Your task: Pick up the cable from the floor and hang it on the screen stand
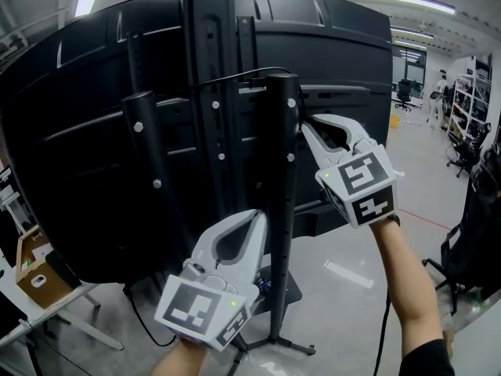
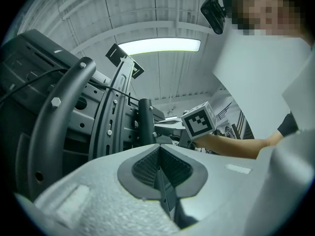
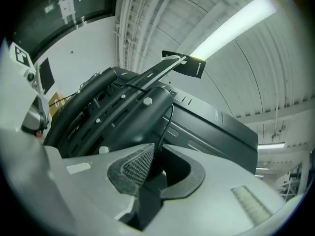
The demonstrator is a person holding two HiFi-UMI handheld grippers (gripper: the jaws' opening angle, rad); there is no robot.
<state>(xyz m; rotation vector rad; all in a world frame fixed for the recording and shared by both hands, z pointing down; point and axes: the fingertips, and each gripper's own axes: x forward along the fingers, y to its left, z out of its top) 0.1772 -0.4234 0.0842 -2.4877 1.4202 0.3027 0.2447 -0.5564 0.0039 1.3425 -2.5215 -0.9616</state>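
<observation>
The thin cable [image 3: 168, 119] is seen running from the screen stand [image 1: 282, 171] into the right claw [image 3: 155, 156], where it is pinched. The left claw [image 2: 158, 154] is pressed together, empty. The cable is judged light and limp, best pinched near the stand.

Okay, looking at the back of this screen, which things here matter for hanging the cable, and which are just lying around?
Part of the job:
cable, held by the right gripper
screen stand
left gripper, jaws together, empty

Just lying about:
cardboard box
office chair
shelves
</observation>
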